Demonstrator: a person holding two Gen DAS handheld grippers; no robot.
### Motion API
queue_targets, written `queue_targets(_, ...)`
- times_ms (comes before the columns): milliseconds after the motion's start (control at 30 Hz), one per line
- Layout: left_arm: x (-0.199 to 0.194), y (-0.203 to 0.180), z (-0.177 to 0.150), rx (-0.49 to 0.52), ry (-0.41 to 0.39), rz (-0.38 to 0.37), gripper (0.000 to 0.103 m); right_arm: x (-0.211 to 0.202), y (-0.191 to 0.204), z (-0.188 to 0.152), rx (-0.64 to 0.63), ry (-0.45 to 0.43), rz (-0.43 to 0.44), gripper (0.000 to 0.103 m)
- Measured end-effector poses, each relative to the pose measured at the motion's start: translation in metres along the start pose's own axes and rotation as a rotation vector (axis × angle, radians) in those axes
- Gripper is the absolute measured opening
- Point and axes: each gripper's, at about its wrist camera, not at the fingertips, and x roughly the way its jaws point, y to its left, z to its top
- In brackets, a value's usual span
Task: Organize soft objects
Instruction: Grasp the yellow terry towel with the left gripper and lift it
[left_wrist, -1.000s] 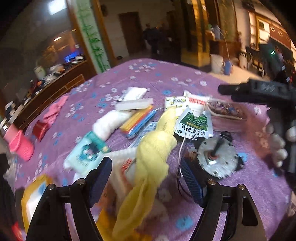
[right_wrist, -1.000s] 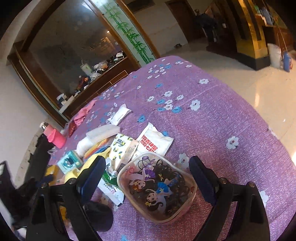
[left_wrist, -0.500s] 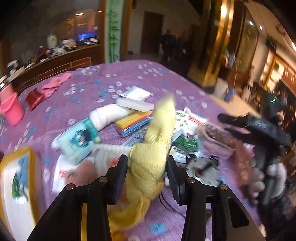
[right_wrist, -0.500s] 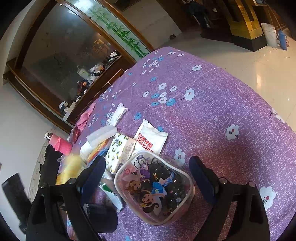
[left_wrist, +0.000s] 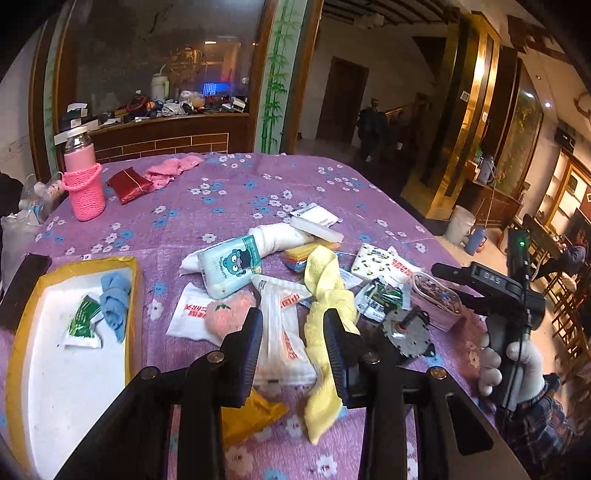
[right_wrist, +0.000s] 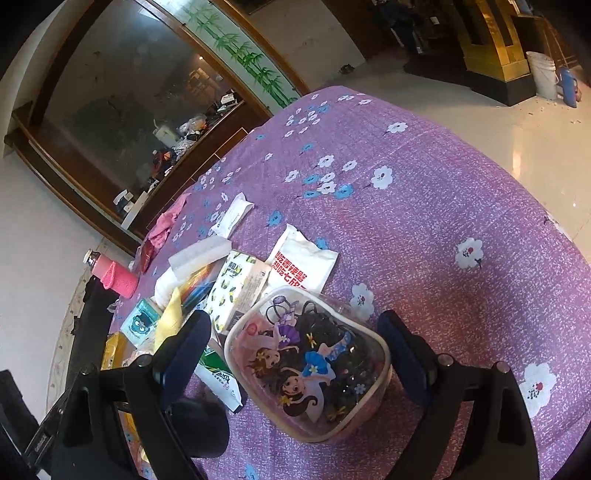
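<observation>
**Yellow towel beside the closing left gripper, amid a pile on the purple cloth**

Item: yellow towel. Soft terry cloth, pale yellow, twisted into a long rope with a knot-like bulge near its middle. It lies on the purple flowered tablecloth, its near end trailing toward the camera and its far end pointing away toward the stacked packets.

Nearest the towel: the left gripper, jaws narrowed and closing. The towel's middle runs just outside the right-hand finger, partly behind it; only a white packet with red print shows in the gap. Whether the pad presses the towel cannot be told.

Left of the towel: a pink peach-shaped plush, then a teal tissue pack with a bear face. Farther left, a yellow-rimmed white tray holding a rolled blue cloth and a green-and-white sachet.

Right of the towel: a round metal motor, then a clear cartoon-printed pouch. The right gripper stands wide open astride this pouch, pads apart from it, in a white-gloved hand.

Beyond the towel: a white rolled cloth and a white foam block.

Far left of the towel: a bottle in a pink knitted sleeve, a red packet, and a pink cloth.
</observation>
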Motion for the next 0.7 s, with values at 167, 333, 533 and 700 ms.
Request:
queue_targets(167, -0.002, -0.003, -0.011, -0.004, 0.008, -0.022, 0.034, 0.001, 0.000, -0.001, -0.007, 0.003, -0.016, 0.091)
queue_targets(333, 0.022, -0.020, -0.014, 0.060, 0.056, -0.005, 0.043, 0.003, 0.004, -0.003, -0.031, 0.010, -0.050, 0.091)
queue_targets(533, 0.074, -0.028, -0.002, 0.026, 0.132, -0.096, 0.043, 0.004, 0.009, -0.005, -0.066, -0.005, -0.096, 0.091)
queue_targets(700, 0.106, -0.036, 0.000, 0.042, 0.180, -0.099, 0.032, 0.006, 0.005, -0.003, -0.050, -0.004, -0.114, 0.091)
